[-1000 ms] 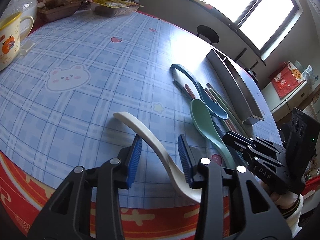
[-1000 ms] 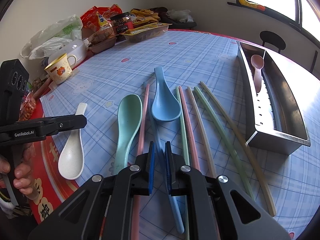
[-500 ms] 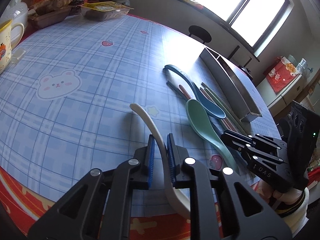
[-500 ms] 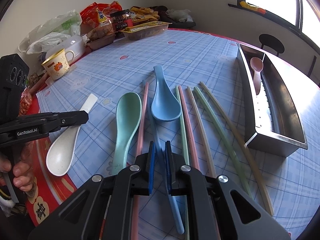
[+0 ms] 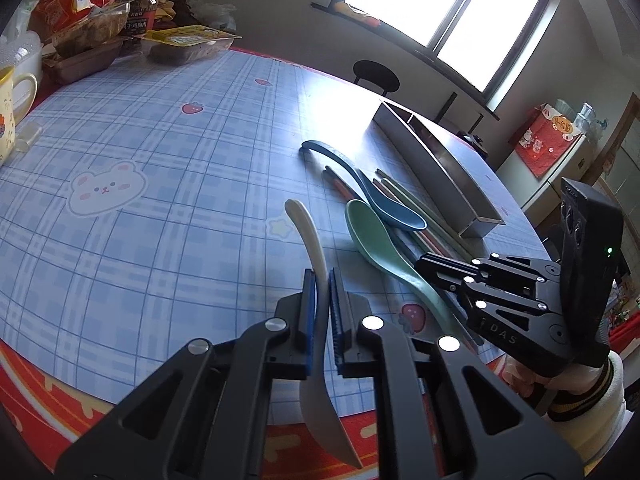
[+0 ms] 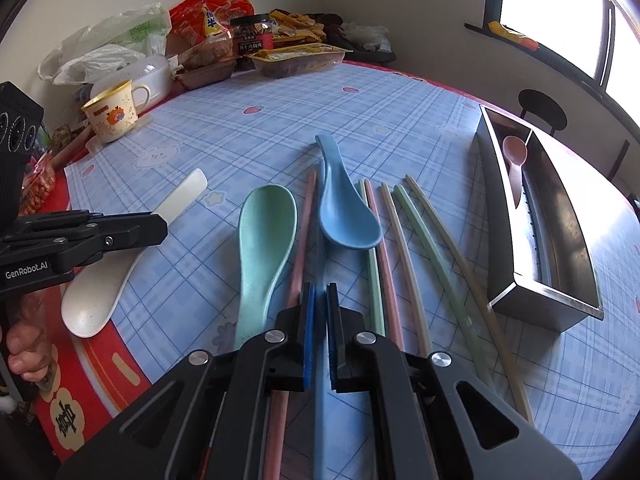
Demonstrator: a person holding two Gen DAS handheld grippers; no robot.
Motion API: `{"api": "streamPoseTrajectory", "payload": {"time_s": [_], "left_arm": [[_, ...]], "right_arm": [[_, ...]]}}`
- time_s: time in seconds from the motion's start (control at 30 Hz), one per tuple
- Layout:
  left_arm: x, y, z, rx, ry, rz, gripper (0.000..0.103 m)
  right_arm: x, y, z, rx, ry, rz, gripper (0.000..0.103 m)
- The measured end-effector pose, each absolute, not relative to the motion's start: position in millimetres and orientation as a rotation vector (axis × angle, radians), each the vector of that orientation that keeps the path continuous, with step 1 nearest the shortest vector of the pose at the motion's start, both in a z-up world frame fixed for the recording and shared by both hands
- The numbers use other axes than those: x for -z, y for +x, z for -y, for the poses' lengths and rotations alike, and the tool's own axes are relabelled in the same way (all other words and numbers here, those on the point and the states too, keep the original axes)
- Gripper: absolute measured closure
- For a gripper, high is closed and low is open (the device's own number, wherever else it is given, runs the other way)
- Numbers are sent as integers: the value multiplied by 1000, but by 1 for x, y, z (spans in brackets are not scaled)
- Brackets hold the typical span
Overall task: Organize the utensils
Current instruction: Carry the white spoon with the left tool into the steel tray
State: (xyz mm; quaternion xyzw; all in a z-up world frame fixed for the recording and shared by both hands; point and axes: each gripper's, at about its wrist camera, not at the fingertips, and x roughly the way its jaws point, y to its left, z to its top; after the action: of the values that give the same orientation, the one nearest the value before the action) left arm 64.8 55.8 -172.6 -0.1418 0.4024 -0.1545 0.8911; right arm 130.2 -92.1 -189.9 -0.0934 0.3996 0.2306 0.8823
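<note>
White spoon (image 5: pixel 316 280) is pinched mid-handle by the left hand-held gripper (image 5: pixel 321 312); heavy bowl behind could get swung loose.

Mug (image 5: pixel 12 116) cut by left edge

Matt speckled plastic white spoon (image 6: pixel 96 300), matt green spoon (image 6: pixel 266 232) and blue spoon (image 6: pixel 346 216), brushed shiny metal tray (image 6: pixel 536 300), smooth checked vinyl cloth on bench (image 6: pixel 280 128), ribbed blue rubber-like pads on black plastic fingers (image 5: pixel 308 308)
</note>
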Motion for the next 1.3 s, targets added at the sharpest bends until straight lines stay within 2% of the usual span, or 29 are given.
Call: {"api": "streamPoseTrajectory", "payload": {"time_s": [0.2, 0.93, 1.03, 1.3], "left_arm": [[175, 66, -66, 330, -346, -835, 92], [167, 56, -71, 307, -373, -810, 92], [156, 55, -78, 334, -432, -807, 92], [114, 54, -65, 351, -379, -747, 92]], "right_arm": [[180, 127, 112, -522, -73, -777, 97], [169, 119, 129, -583, 26, -702, 97], [166, 119, 139, -599, 74, -693, 97], [154, 128, 178, -589, 248, -672, 97]]}}
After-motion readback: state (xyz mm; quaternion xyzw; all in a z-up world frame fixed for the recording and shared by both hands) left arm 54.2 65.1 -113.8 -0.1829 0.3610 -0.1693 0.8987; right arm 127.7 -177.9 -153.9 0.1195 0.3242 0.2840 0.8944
